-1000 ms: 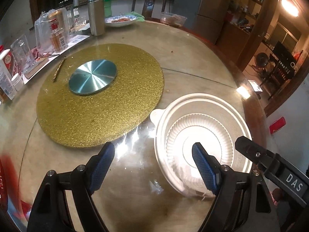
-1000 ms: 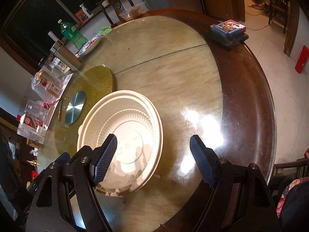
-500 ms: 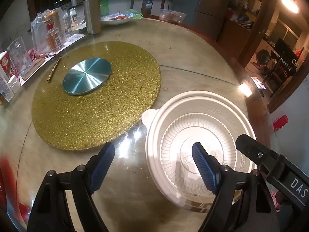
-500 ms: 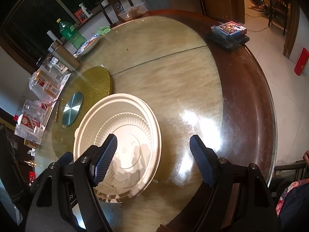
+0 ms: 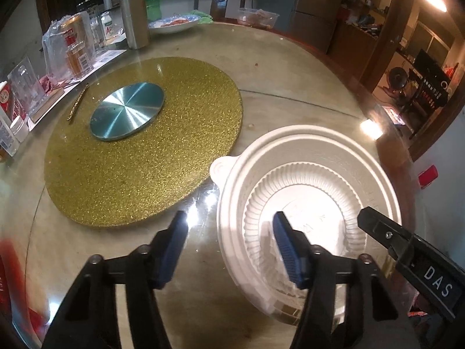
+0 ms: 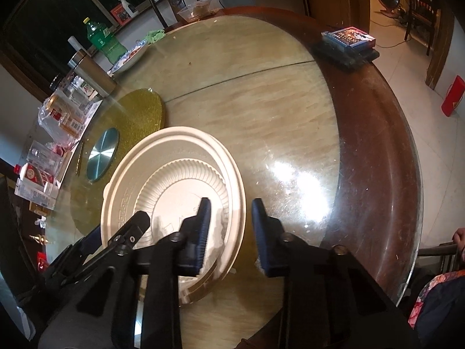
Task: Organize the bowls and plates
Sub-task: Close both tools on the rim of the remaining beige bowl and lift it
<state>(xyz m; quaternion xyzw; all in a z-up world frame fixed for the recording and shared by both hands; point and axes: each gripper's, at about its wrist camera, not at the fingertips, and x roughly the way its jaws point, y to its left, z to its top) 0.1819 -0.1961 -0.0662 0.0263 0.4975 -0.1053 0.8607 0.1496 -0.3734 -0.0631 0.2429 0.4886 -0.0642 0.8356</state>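
Tongs, L (image 5: 229, 247) & R (image 6: 231, 226), straddle white plate (image 6: 174, 180) rims, both gaping.

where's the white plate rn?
White plate lies on the glass tabletop, right of the gold turntable mat, straddled by both grippers.

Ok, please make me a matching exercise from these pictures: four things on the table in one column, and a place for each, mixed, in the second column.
1. white bowl
2. gold mat
3. steel flask
4. blue box

A. at the dark wooden rim of the table
B. upright at the far side, beside the dish of food
C. its edge between the fingers of the left claw and of the right claw
D. under the metal disc

Pairs: 1-C, 2-D, 3-B, 4-A.
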